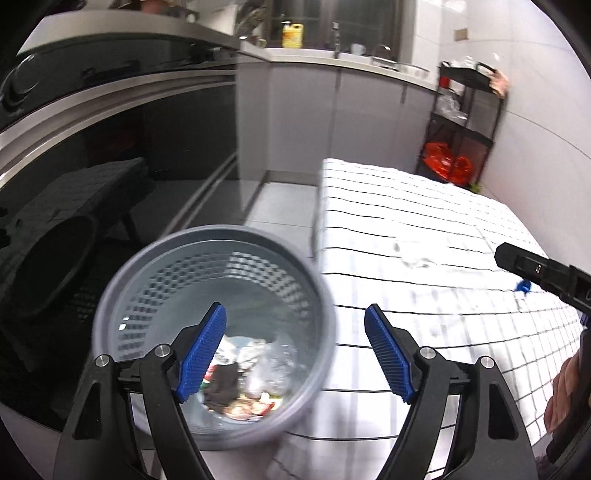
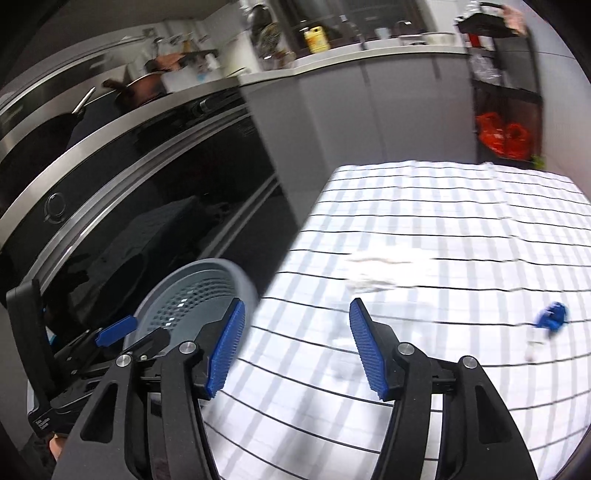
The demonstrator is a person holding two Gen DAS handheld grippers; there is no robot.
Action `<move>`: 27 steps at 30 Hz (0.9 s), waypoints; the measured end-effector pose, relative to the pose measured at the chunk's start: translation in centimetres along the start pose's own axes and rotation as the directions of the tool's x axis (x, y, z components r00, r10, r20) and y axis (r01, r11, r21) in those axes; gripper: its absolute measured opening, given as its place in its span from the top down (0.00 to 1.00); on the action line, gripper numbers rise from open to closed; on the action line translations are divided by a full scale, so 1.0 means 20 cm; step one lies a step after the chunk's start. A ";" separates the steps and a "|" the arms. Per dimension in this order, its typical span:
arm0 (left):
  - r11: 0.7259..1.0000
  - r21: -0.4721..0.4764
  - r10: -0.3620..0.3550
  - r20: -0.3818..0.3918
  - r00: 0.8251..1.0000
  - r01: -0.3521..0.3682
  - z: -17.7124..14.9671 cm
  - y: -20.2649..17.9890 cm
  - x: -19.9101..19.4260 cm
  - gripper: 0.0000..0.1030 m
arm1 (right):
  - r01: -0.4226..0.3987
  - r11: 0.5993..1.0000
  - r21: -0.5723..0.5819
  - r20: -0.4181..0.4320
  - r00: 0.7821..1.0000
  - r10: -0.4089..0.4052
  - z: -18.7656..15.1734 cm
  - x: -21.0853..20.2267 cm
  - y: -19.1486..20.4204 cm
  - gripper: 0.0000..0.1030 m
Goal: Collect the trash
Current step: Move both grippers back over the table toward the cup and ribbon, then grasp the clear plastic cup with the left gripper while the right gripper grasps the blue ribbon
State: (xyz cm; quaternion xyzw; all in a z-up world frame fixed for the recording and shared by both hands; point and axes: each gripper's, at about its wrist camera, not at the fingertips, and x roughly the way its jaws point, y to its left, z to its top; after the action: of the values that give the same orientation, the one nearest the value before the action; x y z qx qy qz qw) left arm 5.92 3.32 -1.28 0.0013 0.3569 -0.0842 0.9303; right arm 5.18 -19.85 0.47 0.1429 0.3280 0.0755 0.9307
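Observation:
A grey perforated waste bin [image 1: 207,273] stands on the floor at the table's left edge, with several scraps of trash [image 1: 251,384] in its bottom. It also shows in the right wrist view [image 2: 199,291]. My left gripper [image 1: 295,345] is open and empty, hovering over the bin's right rim. My right gripper [image 2: 297,341] is open and empty above the checked tablecloth [image 2: 443,229]. A clear plastic wrapper [image 2: 373,275] lies on the cloth ahead of it, and a small blue scrap [image 2: 552,315] lies to the right. The blue scrap also shows in the left wrist view [image 1: 522,286].
A black oven front [image 1: 110,155] and grey cabinets [image 1: 332,122] line the left and back. A black shelf rack [image 1: 465,122] with an orange bag [image 1: 445,160] stands at the back right. The counter holds a yellow bottle [image 1: 291,35].

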 end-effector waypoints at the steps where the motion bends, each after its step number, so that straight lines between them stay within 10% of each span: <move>1: 1.000 0.010 -0.010 0.000 1.000 0.010 -0.01 -0.04 0.00 0.25 | 0.016 1.000 0.011 0.004 1.000 -0.016 0.00 -0.03 -0.05 0.44; 27: 0.991 0.097 -0.091 -0.020 0.996 0.092 0.02 -0.61 0.23 0.16 | 0.331 0.923 0.197 -0.072 0.944 -0.323 -0.12 -0.14 -0.90 0.39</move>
State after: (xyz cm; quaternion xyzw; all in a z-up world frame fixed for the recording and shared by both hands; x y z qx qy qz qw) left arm 7.76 -9.43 -3.31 0.0311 0.3594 -0.1441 0.9215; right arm 2.34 -36.98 -5.42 0.1805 0.3711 -0.1125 0.9039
